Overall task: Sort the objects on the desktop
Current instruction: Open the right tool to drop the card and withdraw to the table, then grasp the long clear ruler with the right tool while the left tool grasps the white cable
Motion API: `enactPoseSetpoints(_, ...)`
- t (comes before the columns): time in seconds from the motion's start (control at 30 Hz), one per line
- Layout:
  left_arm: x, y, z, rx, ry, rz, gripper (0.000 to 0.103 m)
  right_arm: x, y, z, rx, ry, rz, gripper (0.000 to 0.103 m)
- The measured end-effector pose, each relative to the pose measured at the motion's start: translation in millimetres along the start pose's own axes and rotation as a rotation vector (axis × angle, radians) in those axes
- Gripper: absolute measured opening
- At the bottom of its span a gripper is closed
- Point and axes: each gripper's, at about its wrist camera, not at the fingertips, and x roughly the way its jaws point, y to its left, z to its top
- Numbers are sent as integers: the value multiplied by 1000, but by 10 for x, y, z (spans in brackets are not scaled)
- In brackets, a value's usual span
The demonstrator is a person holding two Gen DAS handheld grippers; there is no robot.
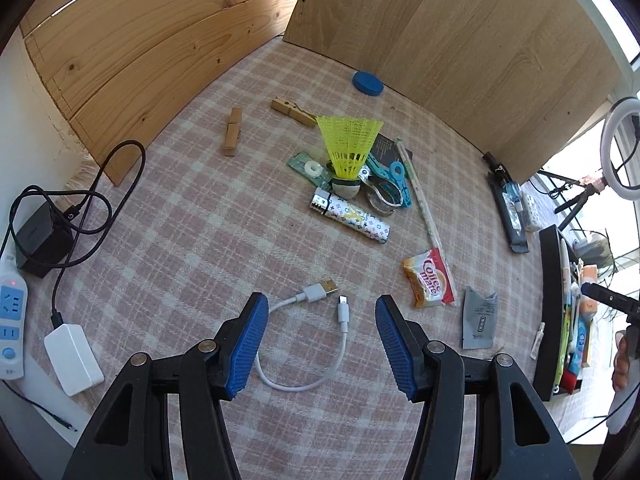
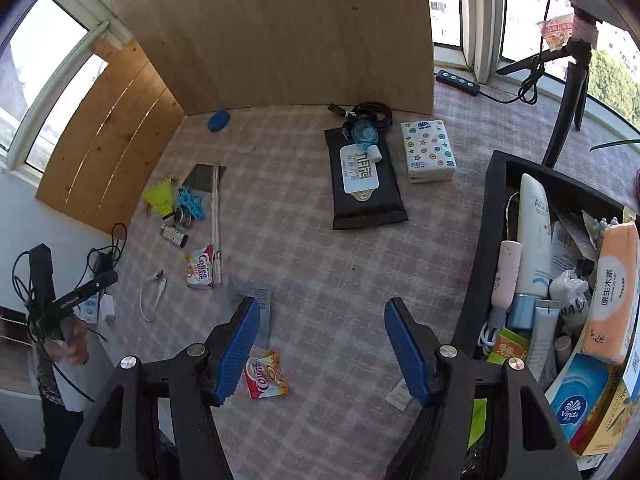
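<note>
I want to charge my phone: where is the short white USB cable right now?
The white USB cable lies looped on the checked cloth between the open left gripper fingers in the left wrist view, with the Coffee mate sachet to its right.

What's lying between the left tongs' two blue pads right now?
In the left wrist view, the short white USB cable lies on the plaid cloth between the open left tongs; nothing is gripped.
</note>
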Motion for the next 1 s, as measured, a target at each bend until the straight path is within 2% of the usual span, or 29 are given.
enactPoseSetpoints(0.27,290,222,-153,-18,65,17,59,585,810,172,-131,65,67,61)
enactPoseSetpoints(0.5,438,281,-215,-8,82,10,59,1045,1176,427,-166,107,67,59)
enactPoseSetpoints(0.67,488,286,-213,4,84,12,53,1406,1309,590,-158,146,41,51)
enactPoseSetpoints(0.83,539,270,-224,21,88,23,45,1772,1487,712,-185,174,-39,37)
enactPoseSetpoints(1.0,598,215,-226,60,85,55,37,1983,1623,783,-223,175,-106,35)
